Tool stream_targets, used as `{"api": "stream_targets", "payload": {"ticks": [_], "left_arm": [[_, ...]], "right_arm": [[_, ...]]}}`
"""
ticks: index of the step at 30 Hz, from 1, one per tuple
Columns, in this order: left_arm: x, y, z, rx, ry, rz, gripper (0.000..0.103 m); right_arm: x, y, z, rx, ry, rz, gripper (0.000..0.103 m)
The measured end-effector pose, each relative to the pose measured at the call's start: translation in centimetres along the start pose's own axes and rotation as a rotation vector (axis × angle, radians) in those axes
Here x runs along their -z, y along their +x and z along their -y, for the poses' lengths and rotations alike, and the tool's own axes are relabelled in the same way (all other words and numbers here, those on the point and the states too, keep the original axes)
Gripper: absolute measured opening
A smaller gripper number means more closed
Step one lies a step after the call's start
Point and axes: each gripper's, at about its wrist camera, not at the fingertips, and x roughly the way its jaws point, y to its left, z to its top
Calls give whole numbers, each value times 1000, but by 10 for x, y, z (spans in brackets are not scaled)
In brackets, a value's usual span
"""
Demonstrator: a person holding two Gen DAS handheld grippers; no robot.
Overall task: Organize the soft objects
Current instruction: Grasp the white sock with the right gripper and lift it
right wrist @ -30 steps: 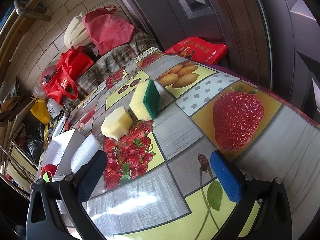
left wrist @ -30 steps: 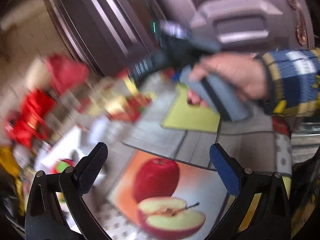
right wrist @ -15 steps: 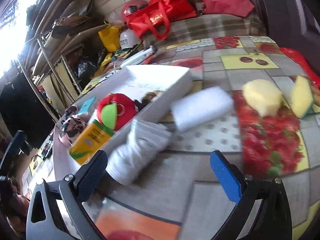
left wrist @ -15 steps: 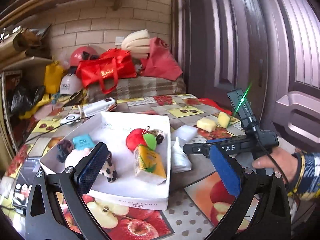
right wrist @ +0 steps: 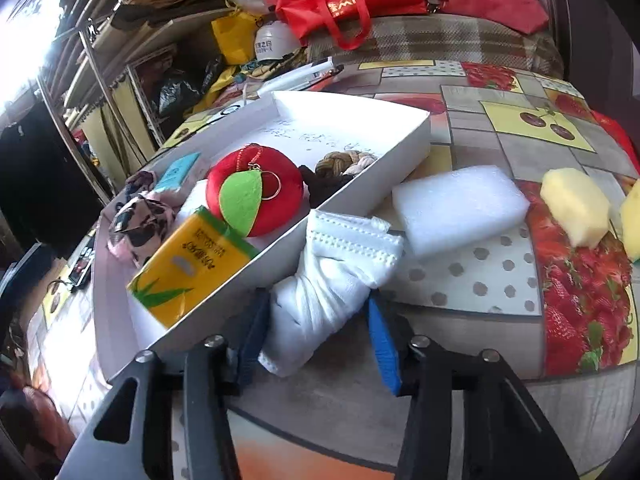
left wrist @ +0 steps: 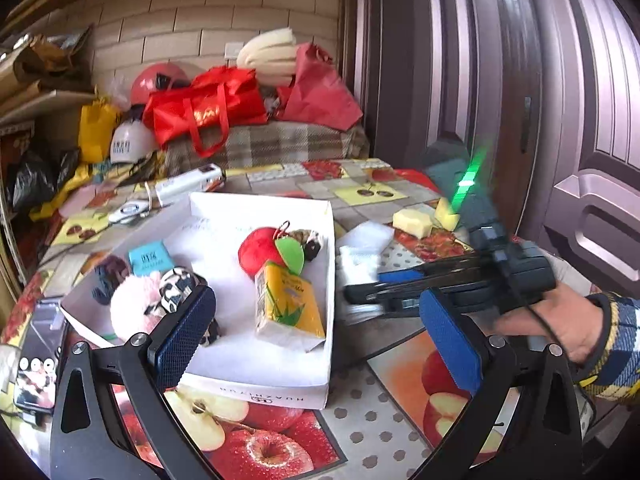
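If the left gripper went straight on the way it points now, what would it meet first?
Probably the yellow tissue pack lying in the white box, which sits centred between the open jaws of the left gripper; the box's near wall might come first, since depth is unclear.

Cloth (right wrist: 320, 300): white, rolled, on table beside box wall.
Foam (right wrist: 460, 208): white block, flat, touching cloth.
Sponges (right wrist: 576, 208): yellow, further right.
Box (right wrist: 416, 136): white, holds plush apple (right wrist: 256, 192), tissue pack (right wrist: 192, 264).

We see the worktop (right wrist: 480, 400) covered in a fruit-print cloth. On it rest a white box (right wrist: 400, 148), a folded white cloth (right wrist: 320, 300) just beside the box wall, a white foam block (right wrist: 460, 208), two yellow sponges (right wrist: 576, 212) and a phone (left wrist: 36, 360) near the left edge.
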Motion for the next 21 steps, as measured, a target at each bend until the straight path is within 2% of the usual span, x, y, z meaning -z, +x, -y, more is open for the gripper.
{"api": "stream_targets", "payload": {"ticks": [3, 6, 10, 12, 14, 15, 16, 19, 21], "left_arm": [[1, 3, 1, 5, -2, -12, 103], [2, 9, 17, 47, 62, -35, 103], [-5, 32, 54, 141, 128, -71, 103], [-10, 49, 76, 184, 169, -80, 103], [-20, 70, 96, 181, 222, -65, 103], [-27, 82, 103, 175, 236, -66, 103], [-37, 97, 107, 167, 240, -69, 103], [-69, 145, 106, 129, 219, -95, 103], [-84, 182, 104, 112, 219, -167, 103]], "right_arm": [[12, -18, 18, 24, 25, 11, 45], [34, -55, 67, 95, 111, 20, 45], [60, -104, 125, 242, 196, 23, 46], [65, -116, 141, 271, 213, 12, 50], [68, -124, 150, 287, 218, 12, 59], [69, -125, 150, 297, 214, 22, 69], [69, -124, 149, 313, 211, 31, 75], [63, -118, 145, 285, 216, 35, 76], [57, -114, 143, 303, 217, 60, 77]]}}
